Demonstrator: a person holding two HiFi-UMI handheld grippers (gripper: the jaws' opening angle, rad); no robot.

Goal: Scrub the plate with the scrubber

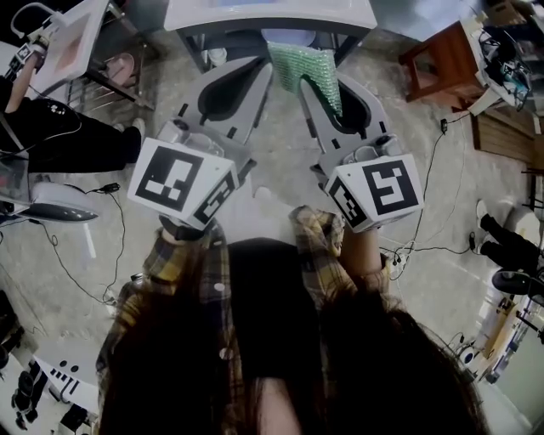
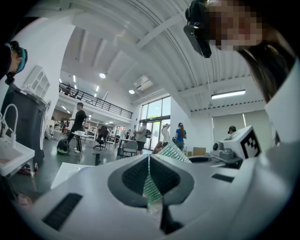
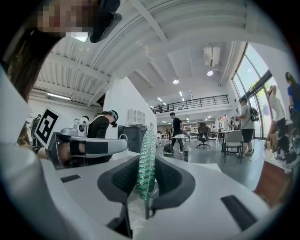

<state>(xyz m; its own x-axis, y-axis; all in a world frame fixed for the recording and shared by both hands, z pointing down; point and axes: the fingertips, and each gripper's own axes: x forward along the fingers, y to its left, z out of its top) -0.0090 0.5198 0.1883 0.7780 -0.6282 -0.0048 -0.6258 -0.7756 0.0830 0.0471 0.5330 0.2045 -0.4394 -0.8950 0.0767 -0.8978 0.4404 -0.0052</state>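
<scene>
Bottom of the head view: a plaid sleeve on each forearm. Left gripper — jaws closed together, with a thin green sliver showing in the seam; I cannot tell what it is. Right gripper — clamped on the green mesh scrubber, which stands edge-on between the pads and sticks out past the tips, in the upper centre of the head view. The two grippers are side by side, not touching. Beyond them, a white tabletop runs along the top edge.
</scene>
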